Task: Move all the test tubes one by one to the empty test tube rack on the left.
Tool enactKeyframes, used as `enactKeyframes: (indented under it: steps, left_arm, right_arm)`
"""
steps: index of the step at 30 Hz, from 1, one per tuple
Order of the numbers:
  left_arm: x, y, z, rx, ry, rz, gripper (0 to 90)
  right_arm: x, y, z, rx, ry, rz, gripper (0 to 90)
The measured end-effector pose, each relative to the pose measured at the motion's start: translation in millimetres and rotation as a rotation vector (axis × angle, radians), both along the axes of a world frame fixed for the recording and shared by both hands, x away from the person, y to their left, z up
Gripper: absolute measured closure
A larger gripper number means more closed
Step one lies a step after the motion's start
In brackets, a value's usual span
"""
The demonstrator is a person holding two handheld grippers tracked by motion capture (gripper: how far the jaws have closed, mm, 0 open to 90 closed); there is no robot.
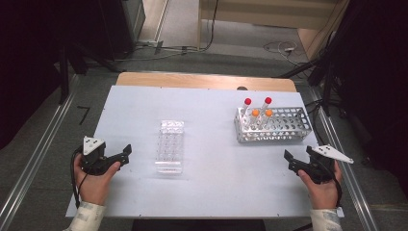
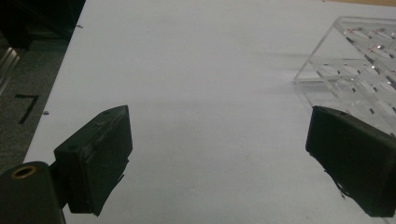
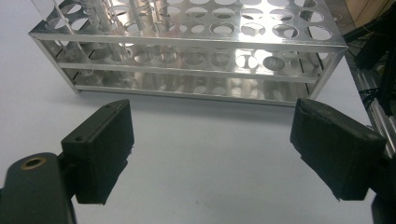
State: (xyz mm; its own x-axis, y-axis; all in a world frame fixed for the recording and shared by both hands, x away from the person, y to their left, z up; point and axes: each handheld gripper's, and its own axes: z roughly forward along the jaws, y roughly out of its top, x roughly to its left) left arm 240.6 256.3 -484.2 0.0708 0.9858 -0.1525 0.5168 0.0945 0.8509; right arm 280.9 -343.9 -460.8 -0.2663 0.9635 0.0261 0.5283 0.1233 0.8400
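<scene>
Right gripper point(image 1: 294, 161) rested on the white table point(image 1: 211, 192) at its near right edge, jaws wide apart and empty. Metal rack point(image 1: 274, 126) stood just ahead of it, long axis across the table; four capped tubes point(image 1: 255, 115) sat at its left end. Left gripper point(image 1: 121, 158), likewise spread and empty, lay near the clear rack point(image 1: 171, 147), which ran lengthwise away from the person. Right hand nearer the tubes. No legible labels.

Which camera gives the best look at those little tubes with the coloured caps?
The high view: the four tubes stand in the metal rack, red and orange caps visible. The right gripper view shows their clear lower parts.
</scene>
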Motion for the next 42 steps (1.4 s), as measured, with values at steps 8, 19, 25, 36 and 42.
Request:
enactKeyframes:
  steps: [8,19,25,36,42]
  left_arm:
    - [-0.5,0.7,-0.3,-0.004,0.005,0.003,7.8]
    - [-1.1,-1.5,0.2,-0.001,0.001,-0.004,7.8]
    - [-0.7,-2.2,-0.3,-0.003,0.002,-0.006,7.8]
    - [-0.5,-2.5,-0.8,0.003,0.004,-0.005,7.8]
    - [-0.5,-2.3,-0.7,0.0,0.001,-0.002,7.8]
  right_arm:
    - [0.8,6.2,0.4,0.002,0.004,0.021,12.5]
    - [4.0,11.7,1.5,0.0,-0.002,0.041,12.8]
    - [8.1,20.2,2.5,-0.01,-0.015,0.064,14.8]
    - [20.9,37.5,3.5,-0.013,-0.04,0.09,19.0]
    - [27.9,44.5,3.6,-0.003,-0.046,0.102,22.5]
